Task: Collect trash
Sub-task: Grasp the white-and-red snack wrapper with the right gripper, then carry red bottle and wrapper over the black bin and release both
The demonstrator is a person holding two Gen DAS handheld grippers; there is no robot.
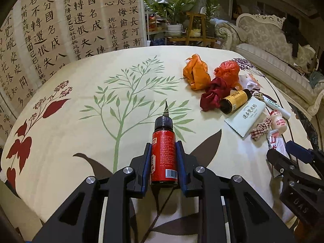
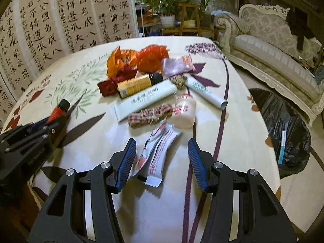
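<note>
My left gripper (image 1: 163, 147) is shut on a red-labelled bottle (image 1: 163, 154) with a black cap, held above the table; it also shows in the right wrist view (image 2: 58, 109). My right gripper (image 2: 162, 147) is open, its fingers on either side of white and red sachets (image 2: 156, 158) on the tablecloth. Beyond lies a trash pile: orange bags (image 2: 139, 58), a yellow bottle (image 2: 137, 85), a white packet (image 2: 145, 99), a small drink bottle (image 2: 184, 111), a checked bow (image 2: 149, 115) and a white tube (image 2: 206, 93).
A black trash bag (image 2: 287, 129) sits open on the floor right of the table (image 1: 81, 137). A calligraphy screen (image 1: 70, 24) stands behind on the left, plants (image 1: 178, 10) at the back, a sofa (image 2: 273, 46) on the right.
</note>
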